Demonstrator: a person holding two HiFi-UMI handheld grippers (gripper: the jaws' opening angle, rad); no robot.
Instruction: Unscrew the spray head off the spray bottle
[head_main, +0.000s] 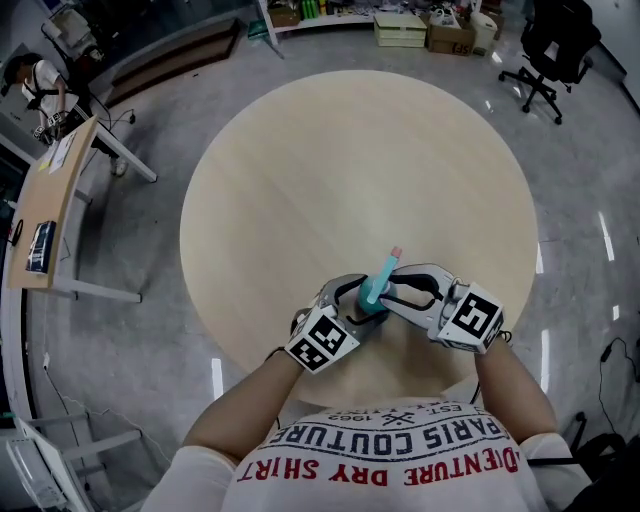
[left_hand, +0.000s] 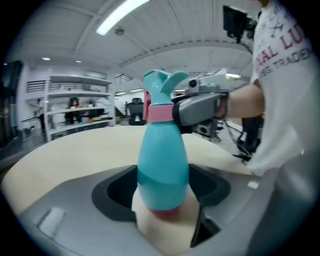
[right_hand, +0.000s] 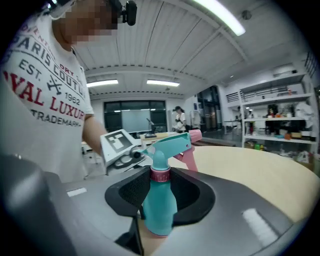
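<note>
Barely started tbh: the spray bottle (left_hand: 162, 170) stands on the desk (head_main: 350, 170) with left tongs (head_main: 360, 305) clamped on its body and right tongs (head_main: 395, 287) pinching the pink collar (right_hand: 160, 174), spray head (right_hand: 167, 145) still screwed on, all twisting left.

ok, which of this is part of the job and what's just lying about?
Job: spray bottle, its spray head, left claw gripping the body, right claw on the pink collar.
Lying about: office chair, side desk, cardboard boxes.
</note>
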